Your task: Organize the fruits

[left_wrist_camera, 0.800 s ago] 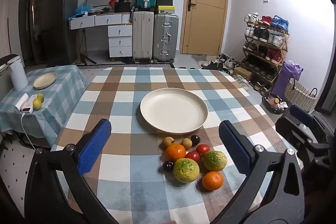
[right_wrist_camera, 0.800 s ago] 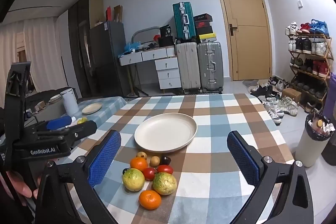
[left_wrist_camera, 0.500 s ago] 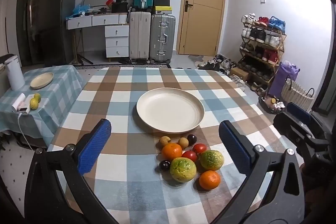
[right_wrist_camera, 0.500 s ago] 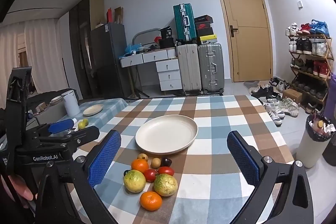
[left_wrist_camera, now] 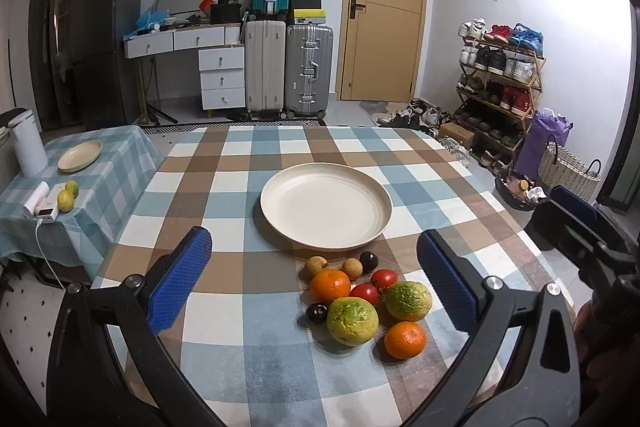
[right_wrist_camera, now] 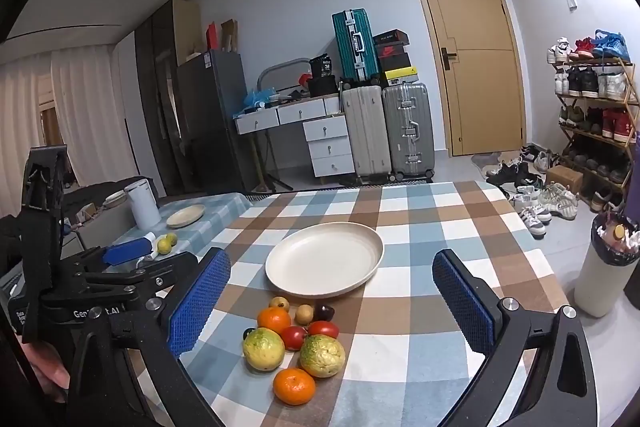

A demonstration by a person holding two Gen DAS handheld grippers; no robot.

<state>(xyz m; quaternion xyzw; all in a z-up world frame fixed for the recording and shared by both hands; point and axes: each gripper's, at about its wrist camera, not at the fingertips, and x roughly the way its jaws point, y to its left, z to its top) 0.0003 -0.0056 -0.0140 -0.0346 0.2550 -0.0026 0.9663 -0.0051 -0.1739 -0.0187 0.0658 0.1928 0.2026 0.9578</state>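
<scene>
The fruits sit in a tight cluster on the checked worktop, just ahead of both tools and a little on the near side of the empty cream plate. In the pile: two oranges, two big green-yellow knobbly fruits, two red tomatoes, a couple of small brown ones and two dark plums.

The left tool hangs with its blue pads spread wide and nothing between them; the cluster lies ahead and slightly toward its right pad. The right tool is likewise spread wide and empty, with the pile ahead and toward its left pad.

I'd judge nothing has been moved yet and the plate is the likely destination. To start well, take an outer piece first: the near orange stands a little free, so a tool could drop over it without nudging its neighbours. The fruits are round and packed against one another, so a careless push may send the small ones rolling. Close gently on the tomatoes; they look soft.

Beyond the worktop stand suitcases, a white chest of drawers and a wooden door. A shoe rack is off to the tools' right, and to their left is a lower table with a small plate and two lemons.
</scene>
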